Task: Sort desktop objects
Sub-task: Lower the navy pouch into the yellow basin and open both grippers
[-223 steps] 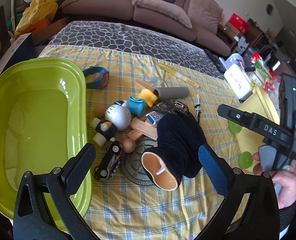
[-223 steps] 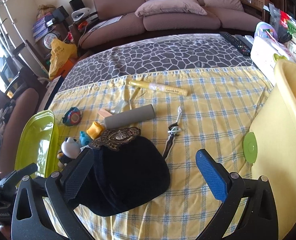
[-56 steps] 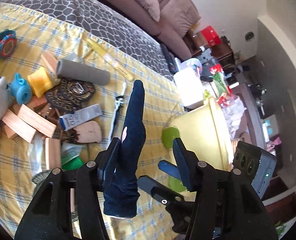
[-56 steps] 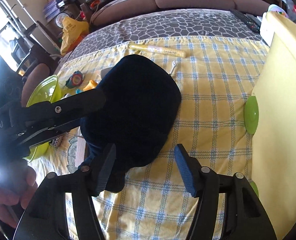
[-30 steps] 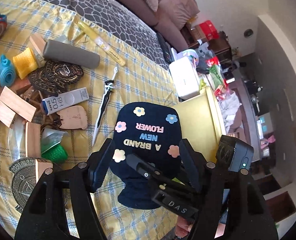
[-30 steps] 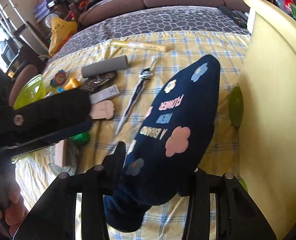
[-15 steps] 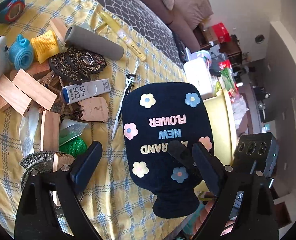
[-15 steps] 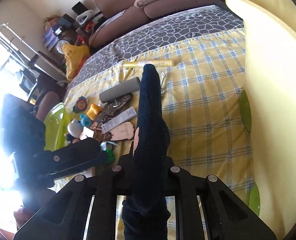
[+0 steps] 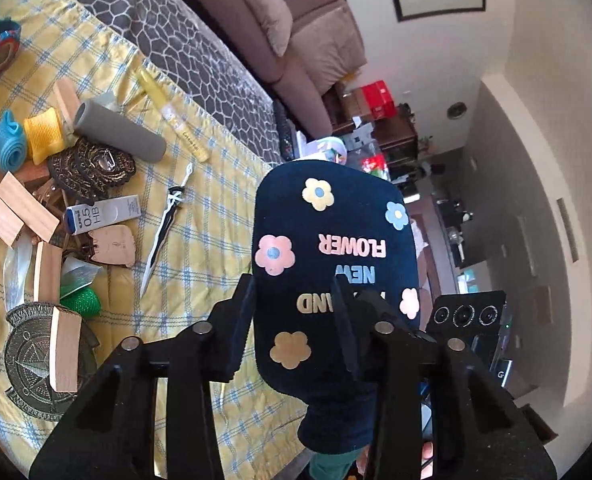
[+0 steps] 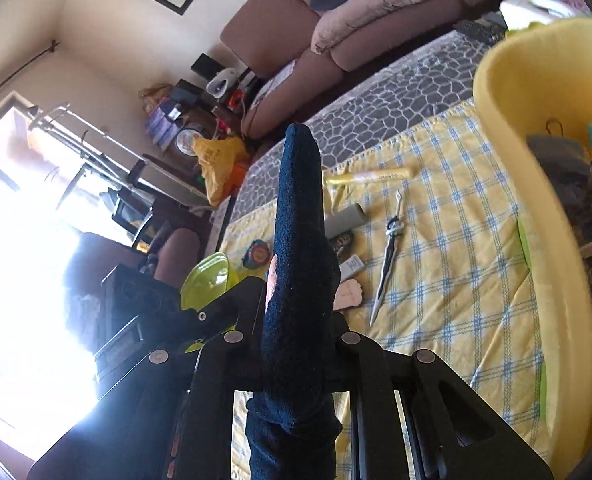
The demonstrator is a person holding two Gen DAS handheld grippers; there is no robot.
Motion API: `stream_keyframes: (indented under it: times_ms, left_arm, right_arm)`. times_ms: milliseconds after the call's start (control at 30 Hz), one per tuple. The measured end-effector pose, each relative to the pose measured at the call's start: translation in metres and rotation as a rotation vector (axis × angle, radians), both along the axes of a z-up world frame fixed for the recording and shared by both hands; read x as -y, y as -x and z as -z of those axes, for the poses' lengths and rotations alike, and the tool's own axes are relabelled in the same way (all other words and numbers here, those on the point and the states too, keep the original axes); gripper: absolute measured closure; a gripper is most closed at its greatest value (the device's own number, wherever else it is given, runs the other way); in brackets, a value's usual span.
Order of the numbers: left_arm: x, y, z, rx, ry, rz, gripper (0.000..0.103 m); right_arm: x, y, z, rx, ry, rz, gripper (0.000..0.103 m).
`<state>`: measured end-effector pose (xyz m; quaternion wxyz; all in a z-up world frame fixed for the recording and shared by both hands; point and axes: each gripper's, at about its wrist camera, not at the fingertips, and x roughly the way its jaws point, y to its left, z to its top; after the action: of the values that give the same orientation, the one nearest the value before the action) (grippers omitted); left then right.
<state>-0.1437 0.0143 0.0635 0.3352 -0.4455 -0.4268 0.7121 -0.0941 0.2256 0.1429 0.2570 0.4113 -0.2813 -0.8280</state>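
Left wrist view
- Navy slipper [image 9: 336, 240]: plush, dark blue, seen flat-on and held up off the table. It carries felt flowers in yellow, blue, pink, cream and tan. The lettering reads upside down: "FLOWER" in pink, "NEW" in blue and a gold word partly hidden.
- Left gripper [image 9: 291, 320]: jaws stand apart. One finger lies along the slipper's edge and the other crosses its printed face. I cannot tell whether either pad touches the fabric.
- Checked cloth [image 9: 215, 208]: yellow with blue lines, below and behind the slipper.
- On the cloth: toy sword [image 9: 167, 224], grey roll [image 9: 119, 134], yellow tube [image 9: 171, 120], lead box [image 9: 103, 214] marked "0.5 HB", ornate badge [image 9: 91, 166] and a wooden block [image 9: 65, 350] lying on a round medallion [image 9: 27, 364].

Right wrist view
- Navy slipper [image 10: 296, 240]: edge-on here, a narrow upright blade of dark plush with a sliver of pink at one side. The toe points up and away.
- Right gripper [image 10: 296, 344]: jaws drawn in tight on the slipper's lower part, pinching its thickness.
- Position: above the checked cloth [image 10: 456, 280], clear of the table and apart from the yellow tub [image 10: 496, 92] on the right.
- Left gripper [image 10: 215, 312]: one dark finger shows just beside the slipper.
- Green tub [image 10: 209, 276]: far side, partly hidden.
- Toy sword [image 10: 390, 256]: flat on the cloth between the slipper and the yellow tub.
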Motion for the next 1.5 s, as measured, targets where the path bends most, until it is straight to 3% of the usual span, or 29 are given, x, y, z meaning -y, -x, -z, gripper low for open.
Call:
stream_keyframes:
  times_ms: [267, 500, 700, 933, 1067, 1267, 1333, 1400, 1500]
  left_arm:
    - [-0.056, 0.011, -0.028, -0.057, 0.003, 0.079, 0.071]
    - [-0.141, 0.029, -0.065, -0.107, 0.089, 0.192, 0.071]
    - [-0.198, 0.030, -0.069, -0.104, 0.151, 0.248, 0.071]
    - [-0.214, 0.025, -0.064, -0.113, 0.226, 0.255, 0.071]
    - [-0.213, 0.022, -0.069, -0.124, 0.257, 0.243, 0.071]
    - [-0.210, 0.019, -0.081, -0.157, 0.310, 0.242, 0.071]
    - [-0.213, 0.018, -0.084, -0.170, 0.341, 0.249, 0.071]
    - [-0.216, 0.015, -0.087, -0.189, 0.374, 0.255, 0.071]
    - [-0.223, 0.009, -0.093, -0.219, 0.405, 0.277, 0.071]
  right_arm:
    - [-0.027, -0.017, -0.038, -0.087, -0.109, 0.058, 0.088]
    - [-0.101, -0.025, -0.053, -0.105, -0.066, 0.210, 0.088]
    - [-0.152, -0.026, -0.048, -0.081, -0.033, 0.298, 0.088]
    - [-0.182, -0.021, -0.020, 0.001, 0.055, 0.314, 0.088]
    - [-0.179, -0.017, -0.004, 0.054, 0.047, 0.285, 0.087]
    - [-0.162, -0.017, -0.006, 0.076, -0.077, 0.244, 0.084]
    - [-0.161, -0.020, -0.011, 0.080, -0.138, 0.260, 0.080]
    - [-0.164, -0.027, -0.020, 0.062, -0.210, 0.301, 0.047]
    - [-0.174, -0.034, -0.028, 0.047, -0.233, 0.334, 0.042]
